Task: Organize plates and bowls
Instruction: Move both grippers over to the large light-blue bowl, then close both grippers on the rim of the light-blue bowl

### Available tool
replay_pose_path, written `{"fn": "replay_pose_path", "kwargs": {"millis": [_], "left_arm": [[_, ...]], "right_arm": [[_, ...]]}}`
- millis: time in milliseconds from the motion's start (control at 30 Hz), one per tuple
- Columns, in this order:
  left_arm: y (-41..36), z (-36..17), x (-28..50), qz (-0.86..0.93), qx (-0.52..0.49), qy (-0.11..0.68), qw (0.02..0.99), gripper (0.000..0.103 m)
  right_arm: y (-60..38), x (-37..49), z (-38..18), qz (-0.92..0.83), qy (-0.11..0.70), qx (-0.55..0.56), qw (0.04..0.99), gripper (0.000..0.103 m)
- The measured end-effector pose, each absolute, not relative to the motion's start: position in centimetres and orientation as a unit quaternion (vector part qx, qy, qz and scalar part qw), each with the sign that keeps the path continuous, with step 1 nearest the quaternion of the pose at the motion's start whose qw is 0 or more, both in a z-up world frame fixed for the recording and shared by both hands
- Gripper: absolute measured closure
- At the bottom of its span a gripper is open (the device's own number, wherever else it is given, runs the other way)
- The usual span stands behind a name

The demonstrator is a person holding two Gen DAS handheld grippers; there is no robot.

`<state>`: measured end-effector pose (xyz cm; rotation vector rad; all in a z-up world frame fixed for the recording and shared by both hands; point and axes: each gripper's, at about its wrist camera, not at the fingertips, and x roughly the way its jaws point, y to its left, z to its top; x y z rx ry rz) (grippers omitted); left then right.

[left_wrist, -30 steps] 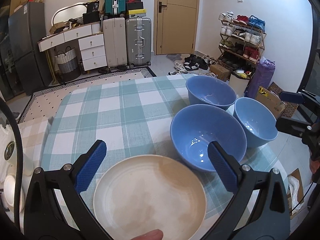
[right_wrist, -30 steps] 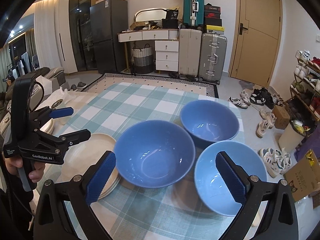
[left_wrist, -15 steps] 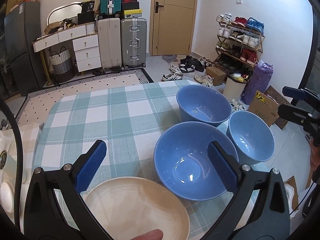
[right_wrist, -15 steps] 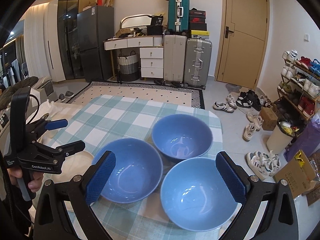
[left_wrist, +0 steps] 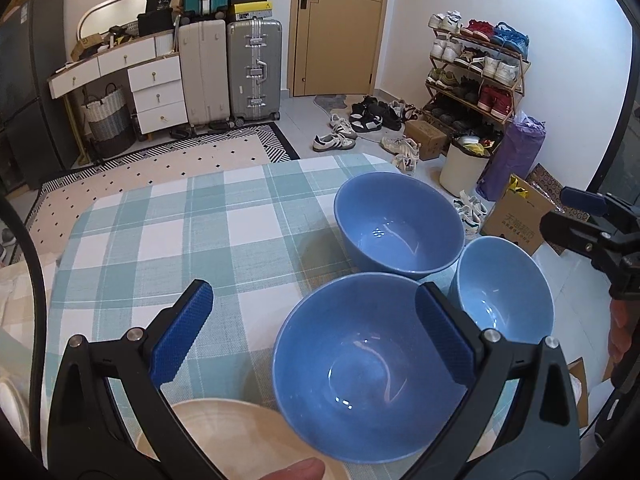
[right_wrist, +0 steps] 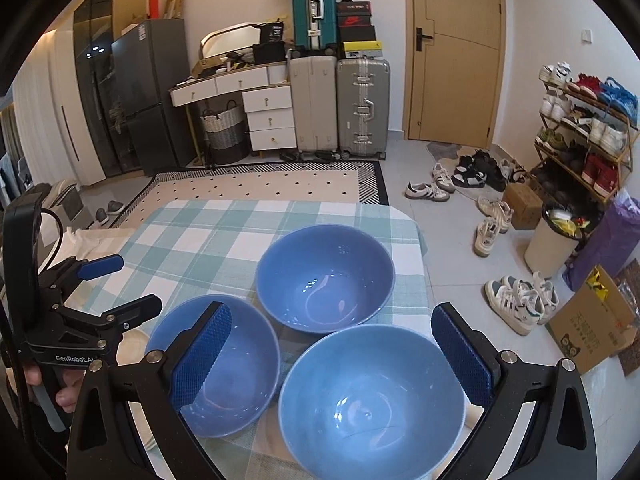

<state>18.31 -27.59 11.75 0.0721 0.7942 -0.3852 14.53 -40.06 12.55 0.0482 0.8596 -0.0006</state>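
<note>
Left wrist view gives us three glossy blue bowls clustered near the worktop's right edge: the nearest bowl (left_wrist: 360,384), the far bowl (left_wrist: 398,224) and the right bowl (left_wrist: 506,288). A cream plate (left_wrist: 236,432) sits at the near edge. Teal checked cloth (left_wrist: 192,232) covers the worktop; suitcases (left_wrist: 230,68) and a shoe rack (left_wrist: 476,68) line the walls. Our left tongs (left_wrist: 316,336) gape wide above the nearest bowl's left rim; our right tongs (right_wrist: 332,354) gape wide above the right bowl, holding nothing.

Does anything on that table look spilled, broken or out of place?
Nothing stands out. Three blue bowls sit upright and empty on the checked tablecloth, with a cream plate beside them. No spills or chips show.
</note>
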Motion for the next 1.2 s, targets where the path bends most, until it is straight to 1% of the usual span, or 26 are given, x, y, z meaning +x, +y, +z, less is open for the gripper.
{"fn": "replay_pose_path", "kwargs": {"millis": [333,500,667,767,833,900,967,1033,1133,1200], "left_arm": [[-30.4,10.1,22.9,-0.187,0.045,0.406,0.894,0.003],[-31.2,9.1,25.0,-0.188,0.047,0.418,0.888,0.006],[-31.9,8.3,26.8,-0.185,0.04,0.427,0.884,0.007],[-32.4,7.7,27.7,-0.183,0.039,0.433,0.882,0.009],[-32.7,7.3,28.1,-0.181,0.04,0.436,0.881,0.01],[-32.9,6.8,28.7,-0.181,0.038,0.441,0.878,0.011],[-33.2,6.1,29.3,-0.181,0.038,0.448,0.875,0.012],[-33.5,5.6,29.7,-0.181,0.042,0.453,0.872,0.014],[-34.0,4.8,30.5,-0.182,0.043,0.462,0.867,0.019],[-34.3,4.4,31.0,-0.185,0.043,0.467,0.864,0.026]], "right_arm": [[-43.1,17.6,10.1,-0.029,0.433,0.065,0.899,0.001],[-44.0,19.1,8.7,-0.036,0.444,0.075,0.892,0.001],[-44.3,20.5,7.3,-0.035,0.455,0.081,0.886,0.002],[-44.5,21.2,6.2,-0.035,0.465,0.082,0.881,0.007],[-44.8,21.9,5.2,-0.032,0.477,0.085,0.874,0.015],[-44.9,22.4,4.4,-0.032,0.487,0.085,0.869,0.019],[-45.2,23.0,3.6,-0.035,0.494,0.082,0.865,0.02],[-45.7,23.5,2.8,-0.042,0.501,0.085,0.86,0.028],[-46.2,24.1,1.7,-0.042,0.512,0.091,0.853,0.03],[-46.5,24.5,1.0,-0.042,0.518,0.096,0.849,0.032]]}}
